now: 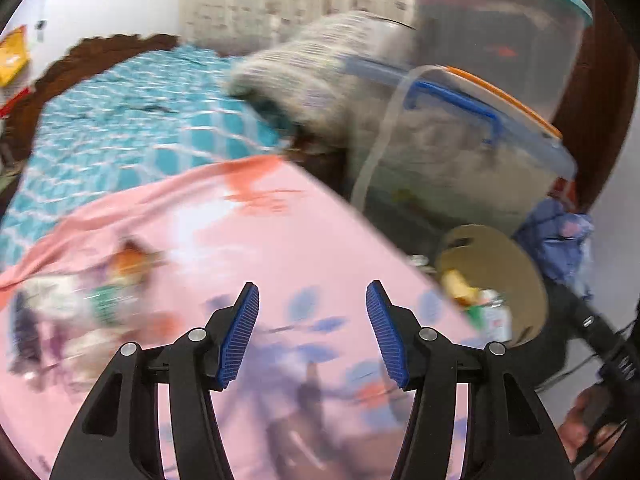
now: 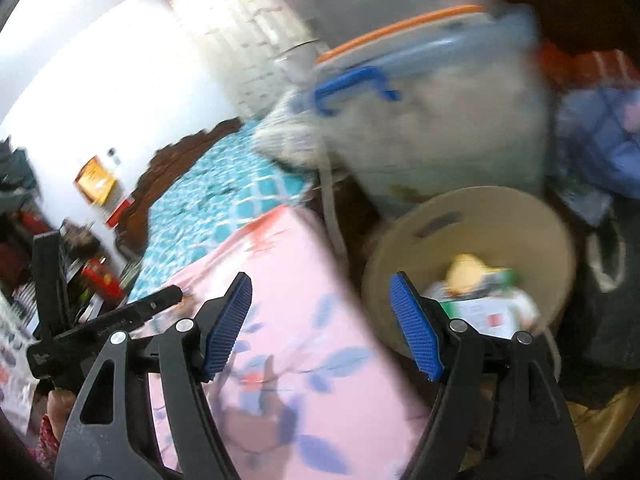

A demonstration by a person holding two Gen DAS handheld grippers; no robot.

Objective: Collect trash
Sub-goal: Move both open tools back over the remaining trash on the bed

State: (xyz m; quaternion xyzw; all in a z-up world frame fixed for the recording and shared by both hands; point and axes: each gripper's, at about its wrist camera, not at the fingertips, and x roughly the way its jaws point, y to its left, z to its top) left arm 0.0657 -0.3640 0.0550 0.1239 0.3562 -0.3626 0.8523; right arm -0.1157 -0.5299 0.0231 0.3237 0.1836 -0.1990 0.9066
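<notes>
Bedroom, both views motion-blurred: a pink floral sheet (image 1: 280, 240) covers the near surface, with a teal patterned bedspread (image 1: 120, 128) behind it and a dark scalloped headboard (image 1: 100, 50) against a white wall. Off the sheet's edge stands a tan round bin (image 2: 472, 216), already holding trash (image 2: 480, 292), a yellowish lump and printed wrappers; clear lidded storage tubs (image 2: 440, 92) are stacked behind it. Only the left wrist view shows more litter (image 1: 100, 292) lying on the sheet at the left, blurred, white, green and orange; what the pieces are cannot be told. Only the right wrist view looks well down into the bin, and catches the other gripper's black body at lower left with part of a hand below it. Left gripper (image 1: 312, 332) is tilted down over the sheet, fingers parted and empty. Right gripper (image 2: 320, 324) straddles the sheet's edge and the bin's rim, fingers spread wide, gripping nothing.
</notes>
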